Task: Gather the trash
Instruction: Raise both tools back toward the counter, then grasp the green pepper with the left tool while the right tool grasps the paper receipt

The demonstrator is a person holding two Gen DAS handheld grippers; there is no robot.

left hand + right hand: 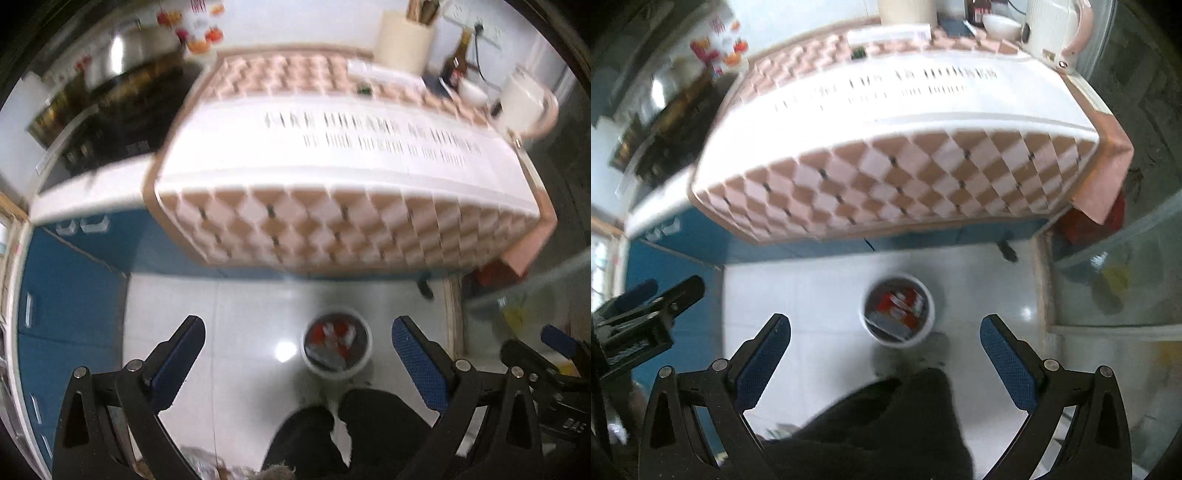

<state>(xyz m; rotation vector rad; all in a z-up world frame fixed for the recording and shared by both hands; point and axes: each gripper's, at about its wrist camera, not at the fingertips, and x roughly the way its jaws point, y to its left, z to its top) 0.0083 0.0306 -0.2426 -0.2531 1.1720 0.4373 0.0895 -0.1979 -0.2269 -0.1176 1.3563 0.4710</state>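
Both grippers were spread wide and held nothing: left gripper (298, 354), right gripper (885, 350). The trash bin (337, 347) sat on the white floor (240, 314) below the counter edge, already holding red wrappers, roughly between each set of fingers in both views. A small dark item (361, 89) lay on the checkered cloth (332, 232) near the back, too blurred to tell if it was trash. My read: hunting for the next piece. Do it well by slowing down to kill the blur, lifting a gripper to counter height, then confirming the target before closing
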